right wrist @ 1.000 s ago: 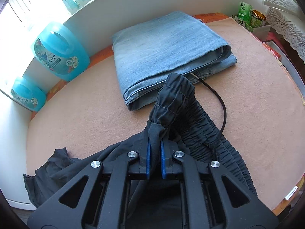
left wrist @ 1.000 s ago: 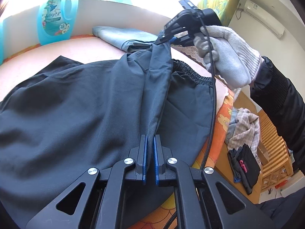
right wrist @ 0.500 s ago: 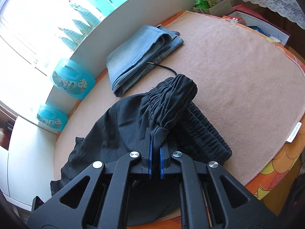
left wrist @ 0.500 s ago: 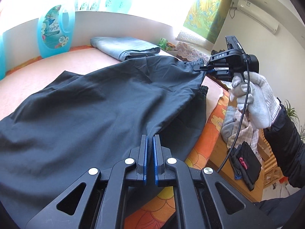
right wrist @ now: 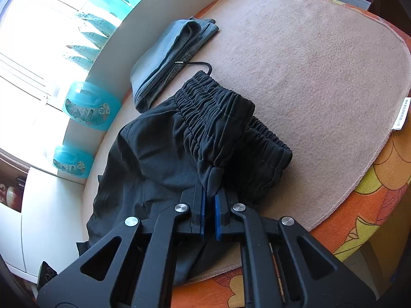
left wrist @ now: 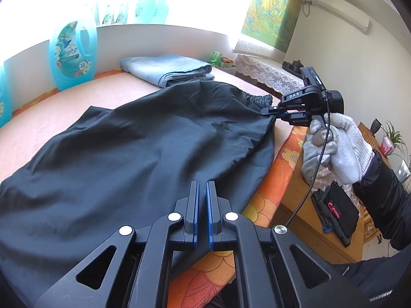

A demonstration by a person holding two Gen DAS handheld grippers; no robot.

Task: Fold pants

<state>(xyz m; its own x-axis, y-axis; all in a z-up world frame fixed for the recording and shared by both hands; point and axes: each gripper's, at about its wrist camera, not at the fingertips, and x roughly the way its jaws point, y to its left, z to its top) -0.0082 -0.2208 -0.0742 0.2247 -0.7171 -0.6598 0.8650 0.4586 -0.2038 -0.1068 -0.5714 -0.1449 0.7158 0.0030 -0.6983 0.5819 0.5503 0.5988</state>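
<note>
Dark cloth is pinched between the closed blue pads of the left gripper [left wrist: 201, 205] along the near edge of the black pants [left wrist: 143, 151], while the right gripper [right wrist: 210, 205], carried in a gloved hand [left wrist: 339, 148], is clamped on a fold of cloth just below the elastic waistband [right wrist: 226, 118], apparently so that the top layer can be held taut and laid flat over the layer beneath. The pants are spread on a pink mat [right wrist: 321, 64] over an orange flowered cover [right wrist: 380, 205], with folded jeans [left wrist: 167, 68] just beyond the waistband. Past the jeans a blue detergent bottle [left wrist: 73, 54] is stood against a bright window ledge.
</note>
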